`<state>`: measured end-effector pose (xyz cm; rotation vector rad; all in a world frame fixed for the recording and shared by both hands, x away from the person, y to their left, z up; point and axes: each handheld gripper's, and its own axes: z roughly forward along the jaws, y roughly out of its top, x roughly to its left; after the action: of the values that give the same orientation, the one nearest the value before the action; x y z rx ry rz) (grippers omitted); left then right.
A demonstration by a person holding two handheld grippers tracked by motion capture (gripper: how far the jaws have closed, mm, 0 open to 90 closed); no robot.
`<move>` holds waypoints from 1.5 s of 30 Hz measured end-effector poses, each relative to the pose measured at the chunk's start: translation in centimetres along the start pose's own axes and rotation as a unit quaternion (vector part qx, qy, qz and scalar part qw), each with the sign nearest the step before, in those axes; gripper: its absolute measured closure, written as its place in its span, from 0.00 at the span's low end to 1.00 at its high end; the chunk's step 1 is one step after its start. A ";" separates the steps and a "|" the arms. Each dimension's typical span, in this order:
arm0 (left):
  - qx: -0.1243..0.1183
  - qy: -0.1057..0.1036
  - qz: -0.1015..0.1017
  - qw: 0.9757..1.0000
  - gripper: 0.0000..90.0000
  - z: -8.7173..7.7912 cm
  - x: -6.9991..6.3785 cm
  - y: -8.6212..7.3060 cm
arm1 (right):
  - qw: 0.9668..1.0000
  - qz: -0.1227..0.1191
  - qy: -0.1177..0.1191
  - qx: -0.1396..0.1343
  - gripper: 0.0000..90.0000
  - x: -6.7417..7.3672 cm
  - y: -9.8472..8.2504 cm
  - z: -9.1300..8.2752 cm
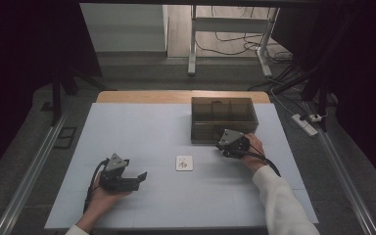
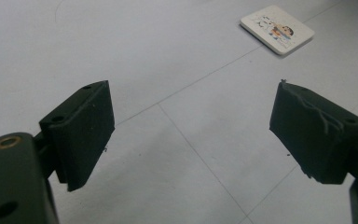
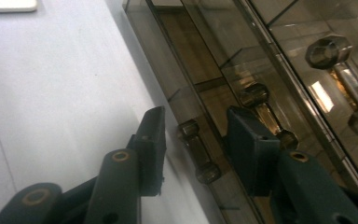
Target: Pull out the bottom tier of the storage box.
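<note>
Black jaws of the right gripper [image 3: 193, 151] straddle the front wall of the smoky compartment box [image 1: 223, 120], not yet pinching it, so squeezing comes next, while the left gripper [image 1: 138, 180] idles agape near the picture coaster [image 1: 184, 163].

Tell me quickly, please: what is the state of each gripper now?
Left gripper: open, holding nothing, above the table.
Right gripper: open, jaws around a drawer handle of the smoky box, not pressing it.

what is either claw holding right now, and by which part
Nothing yet. The left claw is open over bare table; the right claw straddles the smoky box's front handle, ungripped.
</note>
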<state>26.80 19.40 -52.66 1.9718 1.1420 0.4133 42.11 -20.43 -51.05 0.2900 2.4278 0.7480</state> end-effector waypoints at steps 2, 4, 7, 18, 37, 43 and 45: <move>0.000 0.000 0.000 1.000 0.15 0.0 0.0 0.0 | 1.000 -0.003 -0.003 -0.001 0.67 -0.1 -0.1 0.0; 0.000 0.000 0.001 1.000 0.15 0.0 0.0 0.0 | 1.000 0.001 -0.004 -0.001 0.68 -0.1 -0.1 0.0; 0.001 0.000 0.000 1.000 0.15 0.0 0.0 0.0 | 1.000 0.002 -0.006 -0.002 0.70 -0.2 -0.2 0.0; 0.000 0.000 0.001 1.000 0.15 0.0 0.0 0.0 | 1.000 0.000 -0.005 -0.001 0.71 -0.2 -0.2 0.0; 0.001 0.000 0.000 1.000 0.16 0.0 0.0 0.0 | 0.999 0.007 0.030 -0.013 0.76 -0.9 -0.6 -0.5; 0.001 0.000 -0.001 1.000 0.15 0.1 0.0 0.0 | 0.999 0.016 0.039 -0.011 0.76 -1.0 -0.8 -0.6; 0.002 0.000 -0.001 1.000 0.15 0.1 0.0 0.0 | 0.999 0.014 0.041 -0.012 0.75 -1.1 -0.8 -0.6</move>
<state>26.84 19.39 -52.71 1.9733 1.1459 0.4098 42.59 -21.72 -50.62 0.2912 2.4940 0.8145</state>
